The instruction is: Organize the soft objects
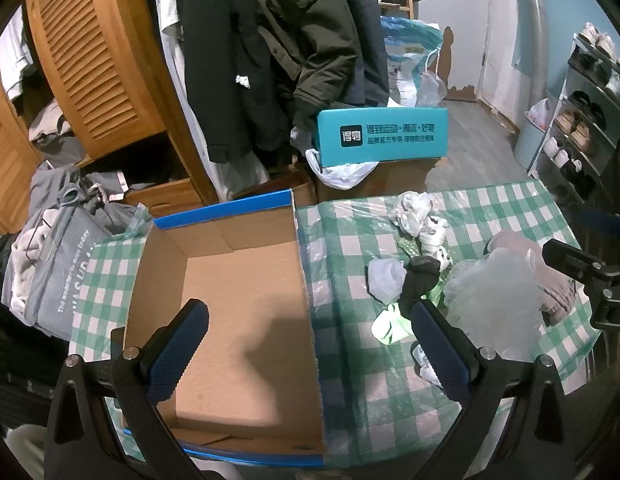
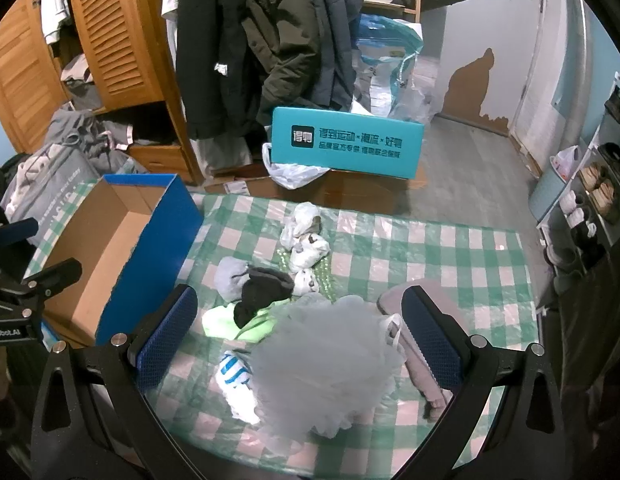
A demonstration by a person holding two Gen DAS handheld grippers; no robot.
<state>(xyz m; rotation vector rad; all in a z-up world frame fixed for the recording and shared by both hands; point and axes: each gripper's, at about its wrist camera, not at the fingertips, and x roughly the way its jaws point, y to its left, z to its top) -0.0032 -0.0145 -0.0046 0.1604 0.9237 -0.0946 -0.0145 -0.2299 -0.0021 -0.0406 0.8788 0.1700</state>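
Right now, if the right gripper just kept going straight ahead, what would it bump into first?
Most likely the fluffy grey mesh bath pouf. It lies right between the open fingers of the right gripper, nearer than the black sock. Depth is hard to judge here.

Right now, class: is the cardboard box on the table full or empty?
Empty. The left wrist view looks straight into the cardboard box and shows only its bare brown floor; the socks lie outside on the checked tablecloth.

The table (image 2: 450,248), under a green-checked cloth, carries an open cardboard box (image 2: 121,236) at its left, with socks (image 2: 265,284), a mesh bath pouf (image 2: 330,364) and a pinkish slipper (image 2: 422,376) heaped just beside it.
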